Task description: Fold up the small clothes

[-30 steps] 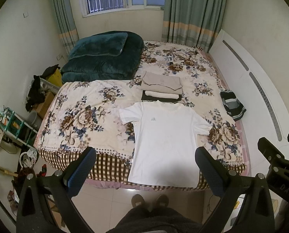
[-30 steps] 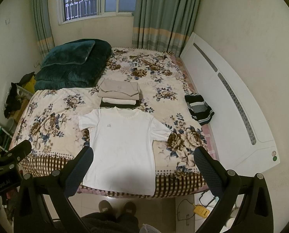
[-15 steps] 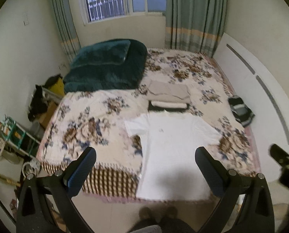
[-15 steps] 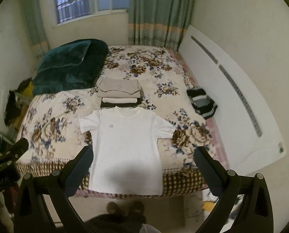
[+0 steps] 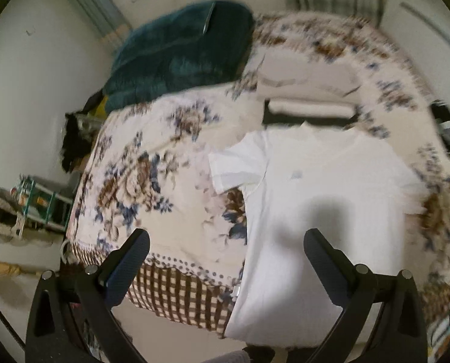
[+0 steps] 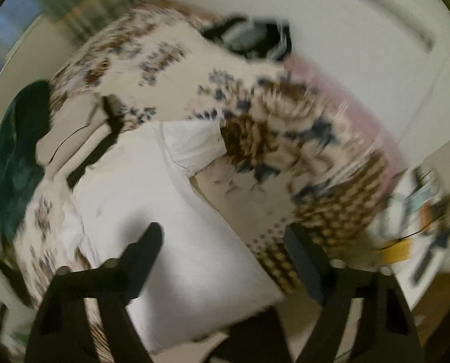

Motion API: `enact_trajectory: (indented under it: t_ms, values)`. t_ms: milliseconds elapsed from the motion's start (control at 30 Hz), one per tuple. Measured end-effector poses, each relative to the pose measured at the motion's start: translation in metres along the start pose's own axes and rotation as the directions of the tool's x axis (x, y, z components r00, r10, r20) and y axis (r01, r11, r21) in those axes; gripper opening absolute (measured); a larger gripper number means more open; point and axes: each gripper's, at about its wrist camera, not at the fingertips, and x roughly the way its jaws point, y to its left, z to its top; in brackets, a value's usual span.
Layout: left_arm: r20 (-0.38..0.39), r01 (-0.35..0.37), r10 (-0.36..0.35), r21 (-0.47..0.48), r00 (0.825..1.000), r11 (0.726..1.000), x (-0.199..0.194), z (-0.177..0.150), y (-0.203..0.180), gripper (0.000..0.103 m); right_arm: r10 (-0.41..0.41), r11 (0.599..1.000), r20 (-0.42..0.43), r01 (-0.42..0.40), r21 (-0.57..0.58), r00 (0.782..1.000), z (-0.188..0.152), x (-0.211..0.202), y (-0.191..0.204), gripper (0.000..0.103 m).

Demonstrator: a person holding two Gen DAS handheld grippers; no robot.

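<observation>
A white T-shirt (image 5: 322, 199) (image 6: 152, 205) lies flat on the flowered bedspread (image 5: 152, 169), its hem hanging over the near edge of the bed. My left gripper (image 5: 225, 242) stands open above the shirt's lower left side and the bed's edge, with nothing between its fingers. My right gripper (image 6: 222, 236) hangs over the shirt's lower right edge. Its jaws are closing, still wide apart, and no cloth is between them. Behind the collar sits a stack of folded clothes (image 5: 309, 90). Both views are blurred.
A dark green quilt (image 5: 179, 51) is heaped at the back left of the bed. A dark striped garment (image 6: 249, 39) lies near the bed's right edge. A white panel (image 6: 361, 60) runs along the right wall. Clutter and a green rack (image 5: 37, 199) stand on the floor at left.
Both grippers have dropped toward the bed, so the shirt now looks much larger. The right wrist view has rolled, tilting the bed. The right jaws stand a little narrower.
</observation>
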Motion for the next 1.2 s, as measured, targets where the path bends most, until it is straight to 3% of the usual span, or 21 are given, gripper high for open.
enact_trajectory:
  t_ms: [167, 333, 433, 467, 533, 567, 600, 667, 700, 767, 800, 833, 867, 900, 967, 1033, 1067, 1100, 1133, 1167, 1200]
  values:
    - [-0.107, -0.033, 0.026, -0.072, 0.994, 0.997, 0.103, 0.007, -0.024, 0.103, 0.173, 0.960, -0.077, -0.151, 0.234, 0.982, 0.053, 0.151, -0.027, 0.080]
    - [-0.215, -0.063, 0.032, -0.139, 0.976, 0.988, 0.198, -0.008, -0.035, 0.103, 0.341, 0.825, -0.110, -0.241, 0.511, 0.934, 0.075, 0.287, -0.033, 0.080]
    - [-0.285, -0.057, 0.003, -0.182, 0.959, 0.982, 0.242, -0.021, -0.035, 0.103, 0.364, 0.773, -0.063, -0.263, 0.577, 0.929, 0.077, 0.333, -0.025, 0.080]
    - [-0.297, -0.055, -0.004, -0.187, 0.955, 0.981, 0.249, -0.024, -0.035, 0.103, 0.353, 0.766, -0.039, -0.264, 0.586, 0.935, 0.077, 0.337, -0.022, 0.077]
    - [-0.317, -0.043, -0.022, -0.196, 0.948, 0.980, 0.262, -0.029, -0.033, 0.103, 0.307, 0.770, 0.045, -0.276, 0.575, 0.951, 0.081, 0.337, -0.009, 0.046]
    - [-0.321, -0.039, -0.026, -0.197, 0.947, 0.980, 0.267, -0.030, -0.031, 0.103, 0.256, 0.801, 0.063, -0.249, 0.544, 0.965, 0.086, 0.334, 0.003, 0.013]
    - [-0.322, -0.037, -0.030, -0.200, 0.946, 0.979, 0.270, -0.030, -0.028, 0.103, 0.224, 0.821, 0.078, -0.231, 0.522, 0.972, 0.086, 0.327, 0.015, 0.005]
    - [-0.315, -0.025, -0.045, -0.216, 0.948, 0.976, 0.272, -0.028, -0.021, 0.103, 0.159, 0.887, 0.107, -0.189, 0.421, 0.981, 0.092, 0.312, 0.047, 0.004]
    - [-0.309, -0.026, -0.046, -0.223, 0.950, 0.974, 0.273, -0.028, -0.016, 0.103, 0.107, 0.941, 0.124, -0.140, 0.307, 0.987, 0.097, 0.301, 0.076, 0.004]
    - [-0.296, -0.023, -0.049, -0.235, 0.954, 0.972, 0.274, -0.025, -0.005, 0.103, 0.032, 0.998, 0.182, -0.042, 0.056, 0.983, 0.096, 0.284, 0.137, 0.004]
    - [-0.283, -0.026, -0.046, -0.243, 0.958, 0.970, 0.274, -0.025, 0.004, 0.103, -0.015, 0.992, 0.220, 0.043, -0.122, 0.975, 0.086, 0.278, 0.182, 0.004]
    - [-0.275, -0.035, -0.035, -0.244, 0.961, 0.969, 0.273, -0.025, 0.010, 0.103, -0.039, 0.960, 0.248, 0.105, -0.259, 0.968, 0.075, 0.277, 0.217, 0.004]
    - [-0.267, -0.045, -0.023, -0.245, 0.964, 0.969, 0.274, -0.025, 0.018, 0.103, -0.051, 0.908, 0.271, 0.158, -0.389, 0.961, 0.060, 0.279, 0.251, 0.004]
    - [-0.260, -0.052, -0.014, -0.248, 0.966, 0.967, 0.275, -0.026, 0.023, 0.103, -0.078, 0.820, 0.294, 0.229, -0.525, 0.953, 0.036, 0.287, 0.288, 0.004]
    - [-0.254, -0.077, 0.011, -0.251, 0.967, 0.965, 0.280, -0.026, 0.039, 0.103, -0.105, 0.668, 0.293, 0.285, -0.688, 0.950, -0.007, 0.315, 0.338, 0.004]
    - [-0.241, -0.056, -0.013, -0.277, 0.970, 0.959, 0.285, -0.026, 0.055, 0.103, -0.154, 0.578, 0.243, 0.287, -0.764, 0.958, -0.037, 0.342, 0.360, 0.004]
    - [-0.226, -0.044, -0.026, -0.298, 0.974, 0.954, 0.287, -0.025, 0.065, 0.103, -0.169, 0.571, 0.189, 0.253, -0.781, 0.967, -0.045, 0.353, 0.366, 0.005]
    - [-0.215, -0.037, -0.033, -0.314, 0.976, 0.949, 0.287, -0.025, 0.071, 0.103, -0.182, 0.593, 0.108, 0.197, -0.781, 0.977, -0.050, 0.363, 0.370, 0.014]
    - [-0.200, -0.022, -0.049, -0.338, 0.979, 0.941, 0.290, -0.022, 0.080, 0.103, -0.180, 0.624, 0.050, 0.153, -0.767, 0.982, -0.050, 0.366, 0.370, 0.023]
    - [-0.192, -0.003, -0.071, -0.362, 0.979, 0.932, 0.293, -0.020, 0.086, 0.103, -0.146, 0.679, -0.012, 0.091, -0.729, 0.989, -0.046, 0.363, 0.366, 0.040]
    - [-0.190, 0.017, -0.097, -0.385, 0.977, 0.923, 0.297, -0.018, 0.090, 0.103, -0.111, 0.717, -0.041, 0.052, -0.695, 0.993, -0.043, 0.357, 0.359, 0.052]
